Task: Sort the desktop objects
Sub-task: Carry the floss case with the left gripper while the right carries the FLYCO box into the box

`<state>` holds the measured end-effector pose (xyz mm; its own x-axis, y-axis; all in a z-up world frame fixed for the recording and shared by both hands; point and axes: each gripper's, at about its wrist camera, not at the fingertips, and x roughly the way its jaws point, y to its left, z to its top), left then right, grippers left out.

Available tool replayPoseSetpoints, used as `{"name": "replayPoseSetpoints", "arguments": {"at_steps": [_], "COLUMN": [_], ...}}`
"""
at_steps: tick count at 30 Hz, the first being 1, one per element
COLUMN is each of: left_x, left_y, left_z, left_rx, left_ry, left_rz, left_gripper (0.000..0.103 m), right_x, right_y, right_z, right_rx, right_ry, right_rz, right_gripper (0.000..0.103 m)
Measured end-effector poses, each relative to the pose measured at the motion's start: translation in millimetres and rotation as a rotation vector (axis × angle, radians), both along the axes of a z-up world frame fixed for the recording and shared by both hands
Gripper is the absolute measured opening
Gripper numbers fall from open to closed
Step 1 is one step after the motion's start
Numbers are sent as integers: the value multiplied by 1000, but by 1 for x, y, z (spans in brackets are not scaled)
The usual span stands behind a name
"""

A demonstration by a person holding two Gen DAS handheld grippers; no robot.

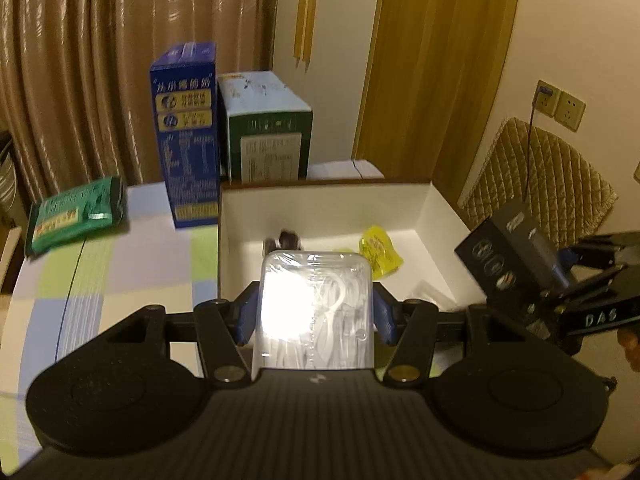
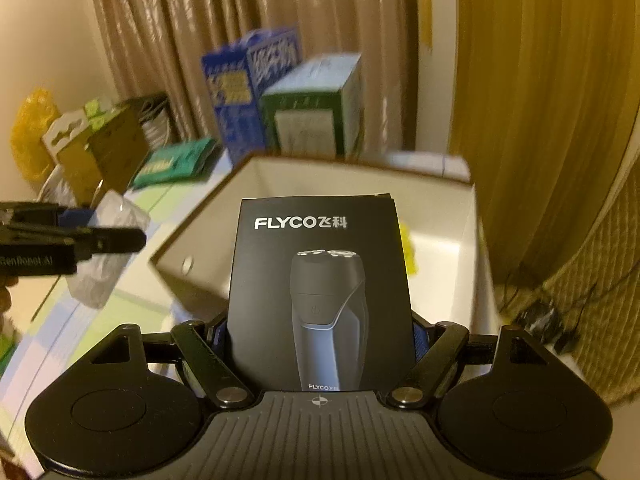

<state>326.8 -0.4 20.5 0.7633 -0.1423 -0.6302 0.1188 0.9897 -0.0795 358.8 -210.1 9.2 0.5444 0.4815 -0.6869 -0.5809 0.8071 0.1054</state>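
Left wrist view: a table under a pastel checked cloth (image 1: pixel 100 264) stands before beige curtains (image 1: pixel 100 60). On it sit an open white cardboard box (image 1: pixel 436 216), a tall blue carton (image 1: pixel 186 136) and a green packet (image 1: pixel 76 216). The left gripper (image 1: pixel 316 312) has its jaws clamped on a clear plastic case of white floss picks (image 1: pixel 316 312), long axis pointing forward above the box's near edge.

Right wrist view: the right gripper (image 2: pixel 320 336) pinches a black rectangular FLYCO shaver carton (image 2: pixel 320 280), upright, apparently hanging over the box's near wall, though motion blur softens the background.
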Motion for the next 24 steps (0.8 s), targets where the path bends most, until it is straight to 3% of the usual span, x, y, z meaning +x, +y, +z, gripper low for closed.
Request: {"name": "replayPoseSetpoints", "arguments": {"at_steps": [4, 9, 16, 24], "left_x": [33, 79, 130, 171], "left_y": [0, 2, -11, -33], "left_z": [1, -12, -48, -94], "left_rx": [24, 25, 8, 30], "left_ry": [-1, 43, 136, 237], "left_rz": [-1, 1, -22, -61], "left_gripper": [52, 52, 52, 52], "right_x": [31, 76, 131, 164], "right_y": [6, 18, 25, 31], "right_z": [7, -5, -45, -72], "right_rx": [-6, -47, -127, -180], "right_ry": [-36, -17, 69, 93], "right_rz": [-42, -88, -120, -103], "right_gripper": [76, 76, 76, 76]}}
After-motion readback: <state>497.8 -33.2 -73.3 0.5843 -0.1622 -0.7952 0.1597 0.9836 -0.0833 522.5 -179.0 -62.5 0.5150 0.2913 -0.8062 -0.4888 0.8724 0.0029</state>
